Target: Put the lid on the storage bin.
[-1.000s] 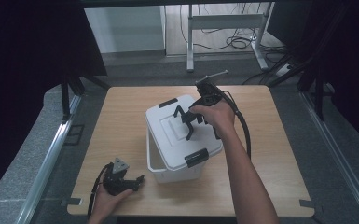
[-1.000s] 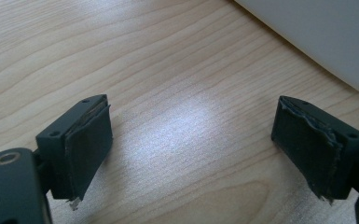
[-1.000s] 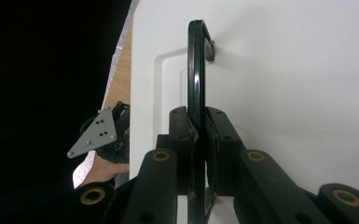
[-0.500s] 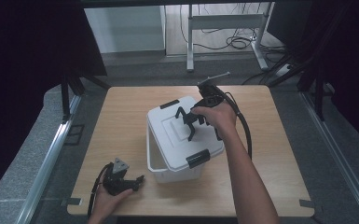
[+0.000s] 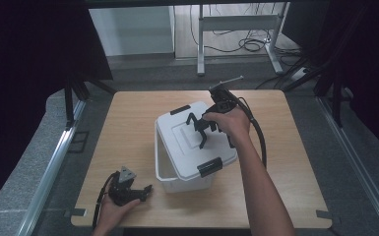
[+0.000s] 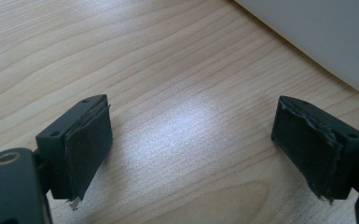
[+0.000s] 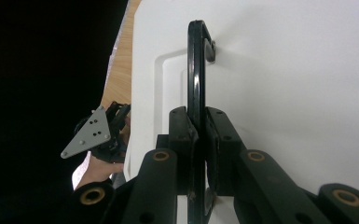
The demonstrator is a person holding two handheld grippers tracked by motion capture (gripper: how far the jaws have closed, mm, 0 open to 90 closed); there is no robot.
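A white lidded storage bin point(image 5: 189, 147) sat mid-counter point(image 5: 295, 162). The right tongs point(image 7: 198, 154) were clenched on its black lid handle point(image 7: 195, 70). The left tongs point(image 6: 191, 149) rested released at seven o'clock. Likely step: lifting the bin or lid, which calls for a steady upward pull.

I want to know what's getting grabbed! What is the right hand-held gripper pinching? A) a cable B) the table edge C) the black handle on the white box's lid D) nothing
C: in the right gripper view, the right hand-held gripper has its jaws shut on the black handle of the white box.
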